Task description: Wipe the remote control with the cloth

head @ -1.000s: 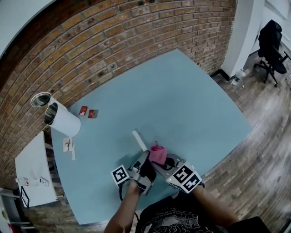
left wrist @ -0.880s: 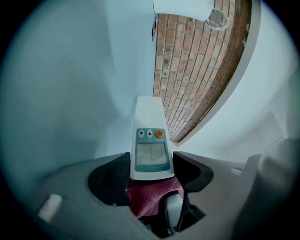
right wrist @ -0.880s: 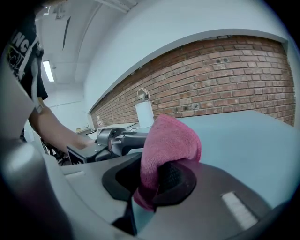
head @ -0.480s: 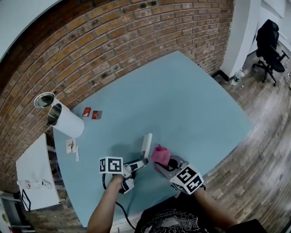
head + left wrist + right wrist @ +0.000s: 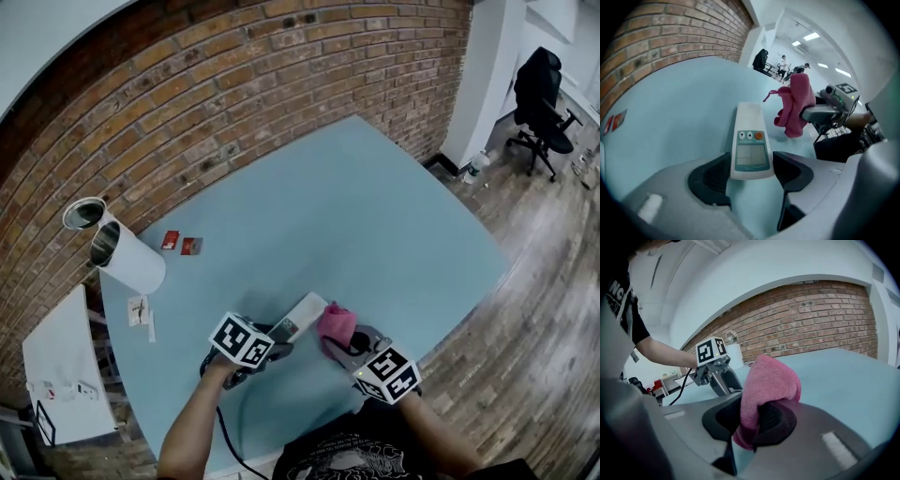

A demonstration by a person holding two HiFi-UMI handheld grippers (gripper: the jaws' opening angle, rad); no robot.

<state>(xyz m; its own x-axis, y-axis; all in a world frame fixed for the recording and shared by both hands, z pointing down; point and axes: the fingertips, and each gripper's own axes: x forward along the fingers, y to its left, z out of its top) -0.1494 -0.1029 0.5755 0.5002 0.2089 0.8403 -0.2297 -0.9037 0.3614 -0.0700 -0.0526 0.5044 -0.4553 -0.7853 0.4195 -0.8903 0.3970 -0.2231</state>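
The left hand-held gripper (image 5: 750, 172) pinches the lower end of the white remote control (image 5: 750, 136) between its pads, with the screen and buttons facing its camera, over the near part of the light blue desk (image 5: 366, 216). The right hand-held gripper (image 5: 752, 420) clamps a bunched pink cloth (image 5: 768, 380), which is just right of the remote and not touching it.

Left tongs (image 5: 751, 171) clamped on the white remote control (image 5: 750, 140)

Both dark pads press the sides of the remote's near end. Its screen and three small buttons face up, and its far end points out over the pale blue table (image 5: 670, 103). Just right of it, a pink cloth (image 5: 794, 110) hangs bunched from the right tongs (image 5: 806, 112). A brick wall (image 5: 661, 37) borders the table at left, with small red cards (image 5: 614, 123) near it.
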